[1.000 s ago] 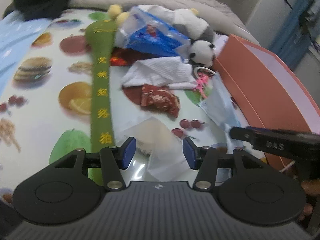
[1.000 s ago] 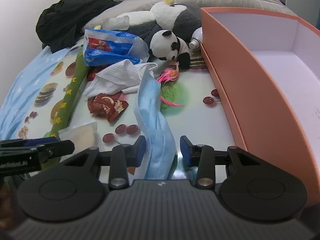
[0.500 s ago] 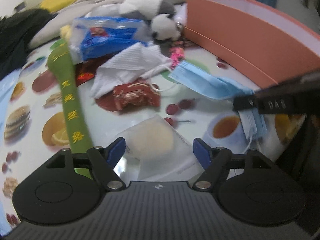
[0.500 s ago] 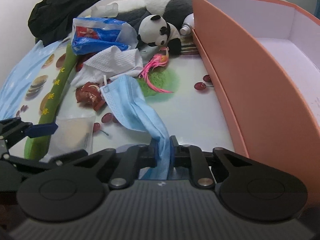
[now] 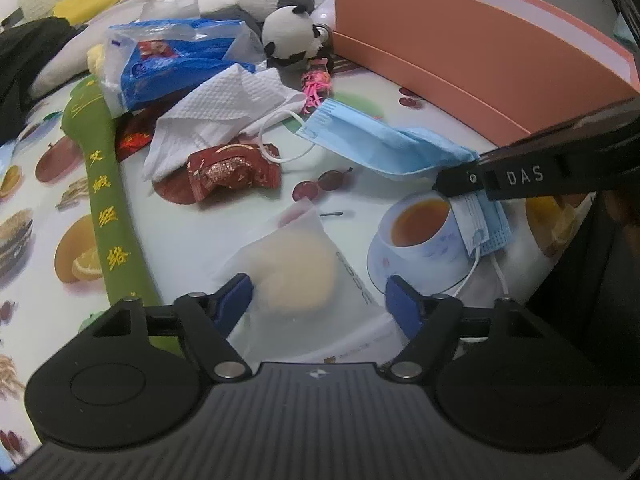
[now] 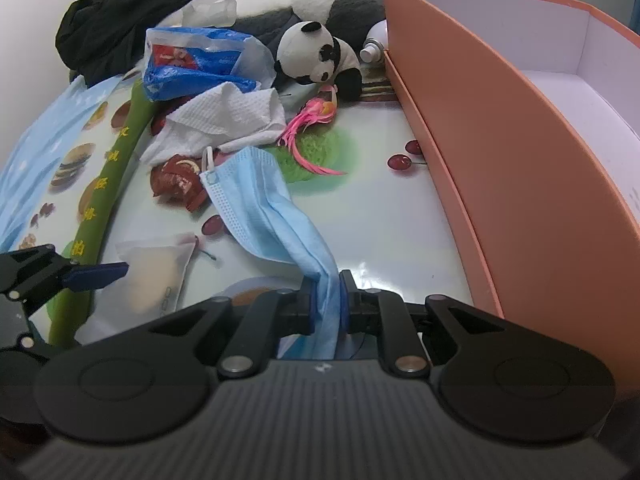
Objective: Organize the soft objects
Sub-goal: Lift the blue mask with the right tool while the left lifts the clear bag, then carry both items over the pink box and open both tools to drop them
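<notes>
My right gripper (image 6: 325, 296) is shut on one end of a blue face mask (image 6: 260, 200), which trails away over the table; the mask (image 5: 380, 144) and the gripper (image 5: 460, 184) also show in the left wrist view. My left gripper (image 5: 318, 300) is open, its jaws on either side of a frosted pouch (image 5: 296, 272) holding a pale soft pad; the same pouch (image 6: 156, 272) lies left in the right wrist view. A white cloth (image 6: 224, 120), a panda plush (image 6: 312, 56), a red packet (image 6: 176, 180) and a blue bag (image 6: 192, 64) lie farther back.
An open orange box (image 6: 500, 128) with a white inside stands along the right. A long green padded strip (image 5: 108, 216) runs down the left. A pink tassel doll (image 6: 316, 120) and a black garment (image 6: 108, 28) lie at the back.
My right gripper has shut on the face mask and lifted its near end. My left gripper has swung right and opened wider around the frosted pouch.
</notes>
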Tool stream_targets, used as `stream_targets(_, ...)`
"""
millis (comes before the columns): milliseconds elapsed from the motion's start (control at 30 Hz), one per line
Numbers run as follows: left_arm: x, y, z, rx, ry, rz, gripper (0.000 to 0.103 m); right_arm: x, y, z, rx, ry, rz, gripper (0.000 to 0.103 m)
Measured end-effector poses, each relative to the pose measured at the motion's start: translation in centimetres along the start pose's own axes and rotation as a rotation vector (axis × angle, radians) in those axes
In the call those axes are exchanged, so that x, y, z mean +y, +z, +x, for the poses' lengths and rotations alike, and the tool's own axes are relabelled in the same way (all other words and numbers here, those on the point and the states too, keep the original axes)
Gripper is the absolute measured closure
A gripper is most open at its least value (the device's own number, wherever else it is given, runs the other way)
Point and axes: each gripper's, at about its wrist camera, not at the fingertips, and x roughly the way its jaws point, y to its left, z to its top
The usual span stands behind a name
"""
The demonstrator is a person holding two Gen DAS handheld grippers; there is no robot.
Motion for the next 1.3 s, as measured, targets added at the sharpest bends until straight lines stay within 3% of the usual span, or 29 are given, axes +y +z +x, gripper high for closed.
stream_targets(133,0.8,-0.1,-0.5,-0.012,0.020,-0.070,0.050,0.2,-0.1,-0.2,-0.002,0.004,0.000,0.089)
stream_targets(300,1.7,0.1,-1.0,-0.022,0.012,-0.158,0.058,0.8,0.0,-1.2,-0.026,0.007,-0.013,0.092)
stream_targets(500,2.5,0.6,-2.0,-0.044,-0.018,-0.282,0.058,0.7,0.7,-3.0,-0.057,0.007,-0.019,0.092)
stream_targets(700,2.6,2.7,-4.1,-0.100,-0.029,-0.344,0.058,0.1,2.2,-5.1,-0.103,0.019,0.006,0.092)
stream_targets(1033,2.7,8.6,-9.3,-0.225,-0.075,-0.421,0.058,-0.1,6.3,-10.6,-0.249,0.028,0.006,0.092)
stream_targets(1300,1.7,14.8,-12.6,-0.324,-0.144,-0.468,0.058,-2.0,9.7,-16.1,-0.406,-0.043,0.005,0.092)
